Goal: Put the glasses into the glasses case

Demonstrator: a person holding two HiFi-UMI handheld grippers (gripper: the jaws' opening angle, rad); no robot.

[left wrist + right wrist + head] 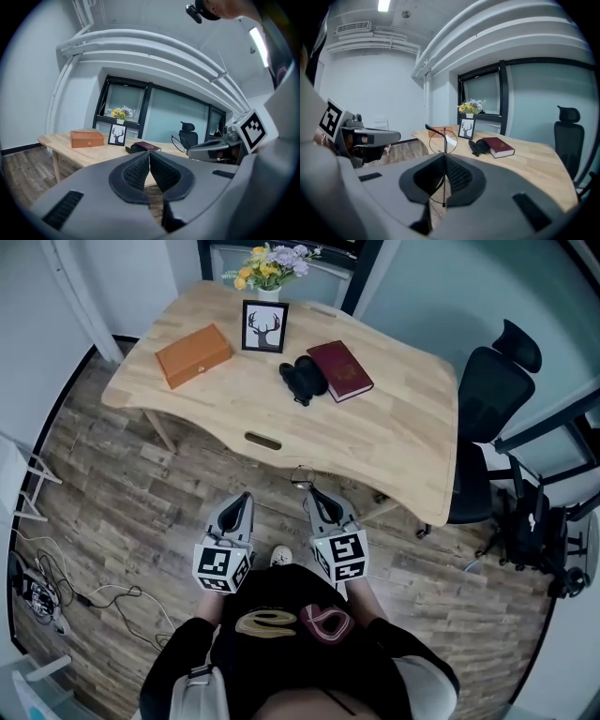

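Observation:
Thin wire-rimmed glasses [443, 139] stand upright between the pads of my right gripper [444, 155], which is shut on them. In the head view they show as a small loop [302, 478] at the tip of that gripper [311, 491], over the floor just short of the table's front edge. A black glasses case [303, 378] lies on the wooden table [394, 442] beside a dark red book [340, 369]; the right gripper view shows the case [478, 147] ahead. My left gripper [246, 495] hangs level beside the right one, shut with nothing in it [149, 153].
An orange box [193, 354], a framed deer picture [264, 326] and a vase of flowers [271, 266] stand at the back of the table. A black office chair [487, 399] is at its right end. Cables [56, 592] lie on the wooden floor at the left.

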